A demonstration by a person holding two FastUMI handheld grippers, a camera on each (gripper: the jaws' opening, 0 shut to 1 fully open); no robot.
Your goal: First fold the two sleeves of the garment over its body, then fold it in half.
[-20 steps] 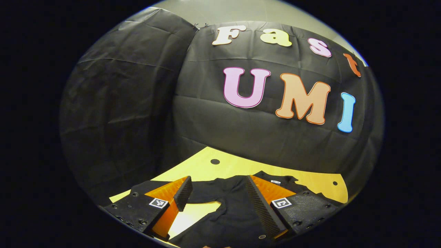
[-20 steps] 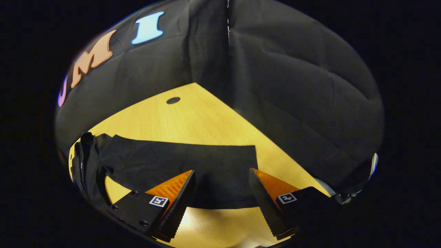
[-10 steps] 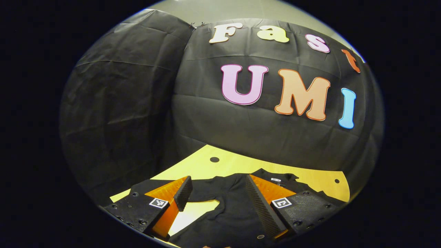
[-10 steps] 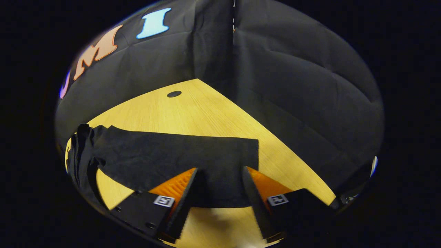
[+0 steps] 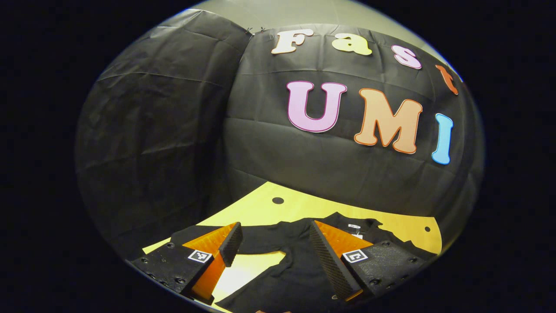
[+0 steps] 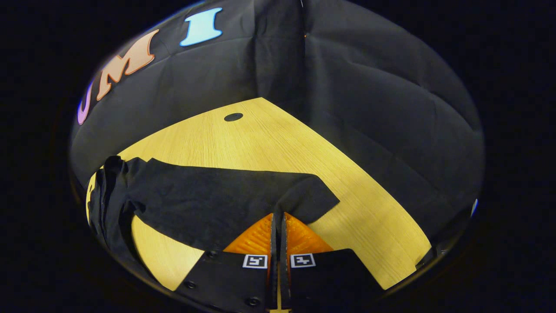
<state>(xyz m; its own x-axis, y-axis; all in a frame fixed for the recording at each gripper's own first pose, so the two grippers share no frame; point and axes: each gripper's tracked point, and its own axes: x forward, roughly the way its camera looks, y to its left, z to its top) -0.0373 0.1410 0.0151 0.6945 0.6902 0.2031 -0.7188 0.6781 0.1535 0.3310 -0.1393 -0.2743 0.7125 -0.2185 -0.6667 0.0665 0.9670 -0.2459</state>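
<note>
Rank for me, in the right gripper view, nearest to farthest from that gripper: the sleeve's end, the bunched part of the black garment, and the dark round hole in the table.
1. sleeve end: pinched at the right gripper tips, centre.
2. bunched garment: along the sleeve, far left.
3. round hole: up near the table's back corner.

The garment (image 6: 204, 195) is black cloth, matt and soft, with a fine nap and small creases where the right gripper (image 6: 278, 215) pinches its sleeve (image 6: 304, 198). The table (image 6: 269, 143) looks like pale wood or a wood-grain laminate, smooth with a faint sheen, fine straight grain running across it. The left gripper (image 5: 271, 239) has finger pads (image 5: 325, 261) with a ridged, rough face, and its body looks like matt hard plastic studded with small screws. The wall (image 5: 173, 130) is matt, wrinkled cloth.
</note>
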